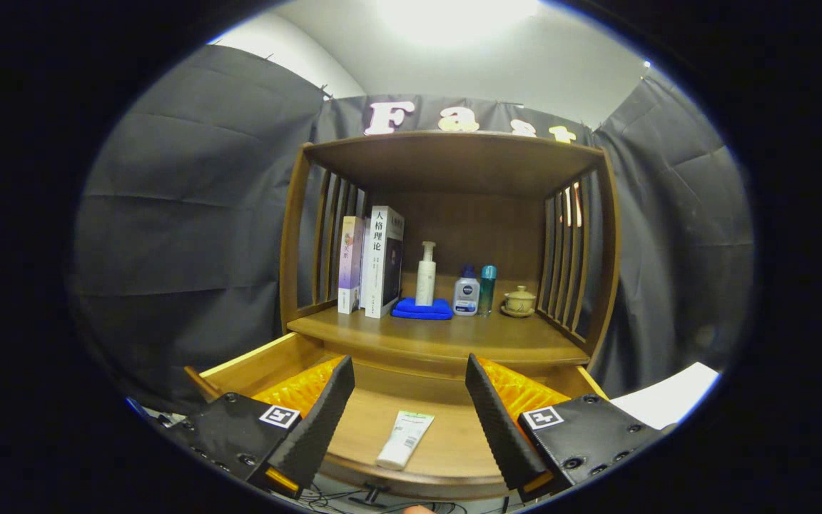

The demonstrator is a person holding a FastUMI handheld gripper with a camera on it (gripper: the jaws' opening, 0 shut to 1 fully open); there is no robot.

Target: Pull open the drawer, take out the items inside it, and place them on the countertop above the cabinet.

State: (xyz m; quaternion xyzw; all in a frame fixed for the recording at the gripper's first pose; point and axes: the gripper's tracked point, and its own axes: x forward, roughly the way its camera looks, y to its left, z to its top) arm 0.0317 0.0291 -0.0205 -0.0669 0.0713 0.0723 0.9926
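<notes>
Tube [404, 439] lies in drawer [268, 363] between spread gripper [408, 373] fingers.

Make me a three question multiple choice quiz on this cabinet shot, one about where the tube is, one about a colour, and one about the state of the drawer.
1. Where does the white tube lie?
A. on the countertop beside the books
B. on the floor of the drawer, between the gripper's jaws
C. on the cabinet's top board

2. What colour is the folded cloth under the pump bottle?
A. blue
B. red
C. white

3. What state is the drawer in?
A. shut
B. pulled open
C. taken out and set on the countertop

Answers: 1 B, the tube rests on the drawer's wooden floor with a jaw on each side, apart from it. 2 A, the cloth is bright blue. 3 B, its inside is exposed below the countertop.
</notes>
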